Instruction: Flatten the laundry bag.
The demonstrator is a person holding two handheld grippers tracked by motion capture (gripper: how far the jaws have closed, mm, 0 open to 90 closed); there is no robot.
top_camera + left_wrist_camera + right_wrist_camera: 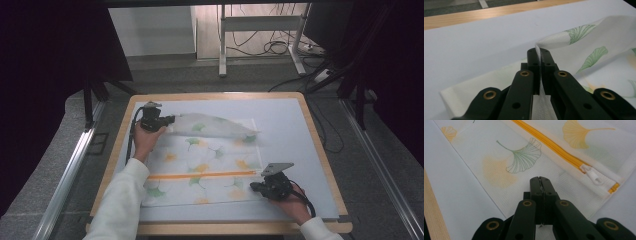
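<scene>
The high view looks forward and down over my whole table (320,150). My two gripper views sit close, low along their jaws, sharing the mesh bag (210,160) with it.

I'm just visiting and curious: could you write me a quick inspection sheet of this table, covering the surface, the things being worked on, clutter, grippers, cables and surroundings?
Surface: pale mat on a wood-rimmed table.
Job's things: mesh bag with leaf print, lying flat, far edge lifted and folded over; orange zipper across it, white pull at its end.
Clutter: nothing seen.
Grippers: left gripper shut on the bag's lifted edge; right gripper shut on the bag's near corner.
Cables: black cable from the left gripper; loose cables on the floor beyond.
Surroundings: metal frame legs, dark curtains.
</scene>
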